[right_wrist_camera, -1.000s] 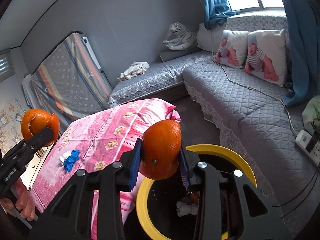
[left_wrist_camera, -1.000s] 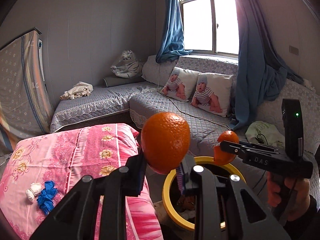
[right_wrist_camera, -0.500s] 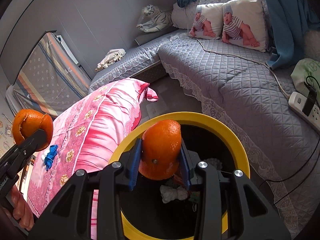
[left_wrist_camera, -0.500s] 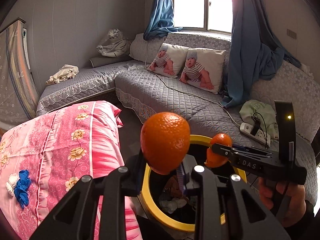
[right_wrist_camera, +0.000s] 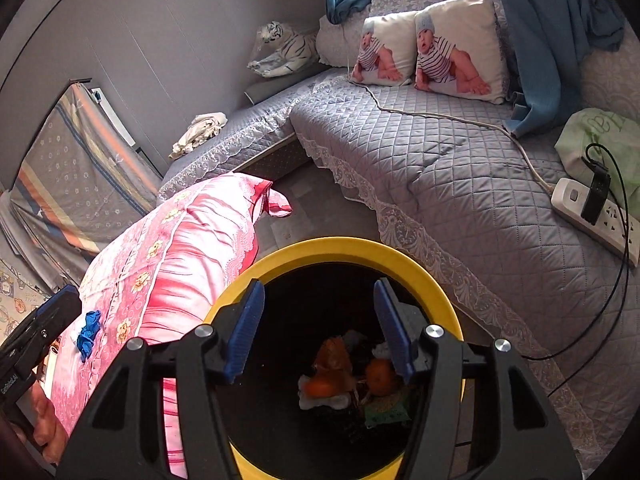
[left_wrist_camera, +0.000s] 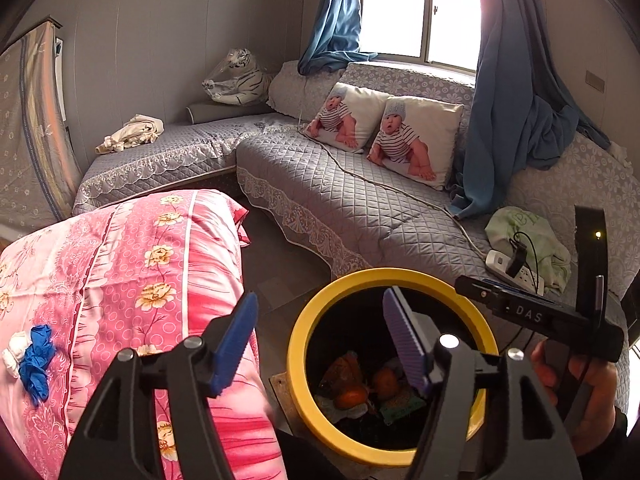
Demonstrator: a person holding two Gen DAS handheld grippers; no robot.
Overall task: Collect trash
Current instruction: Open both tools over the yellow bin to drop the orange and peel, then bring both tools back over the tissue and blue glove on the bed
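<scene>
A black trash bin with a yellow rim (left_wrist_camera: pixel 320 312) (right_wrist_camera: pixel 344 246) stands on the floor below both grippers. Orange peels (left_wrist_camera: pixel 350 394) (right_wrist_camera: pixel 326 386) lie inside it among other scraps. My left gripper (left_wrist_camera: pixel 320 340) is open and empty over the bin's left rim. My right gripper (right_wrist_camera: pixel 320 328) is open and empty directly above the bin mouth; it also shows in the left wrist view (left_wrist_camera: pixel 536 312) over the bin's right side. A blue glove with a white wad (left_wrist_camera: pixel 34 354) (right_wrist_camera: pixel 88 334) lies on the pink quilt.
A pink flowered quilt (left_wrist_camera: pixel 120 264) covers the bed left of the bin. A grey quilted corner sofa (left_wrist_camera: pixel 360 200) stands behind, with two baby-print pillows (left_wrist_camera: pixel 384 132), a power strip (right_wrist_camera: pixel 592 212) with cables, a green cloth (left_wrist_camera: pixel 528 232) and a toy tiger (left_wrist_camera: pixel 236 80).
Both grippers opened and let go of their orange peels, which now lie in the bin. Both have moved closer over the bin.
</scene>
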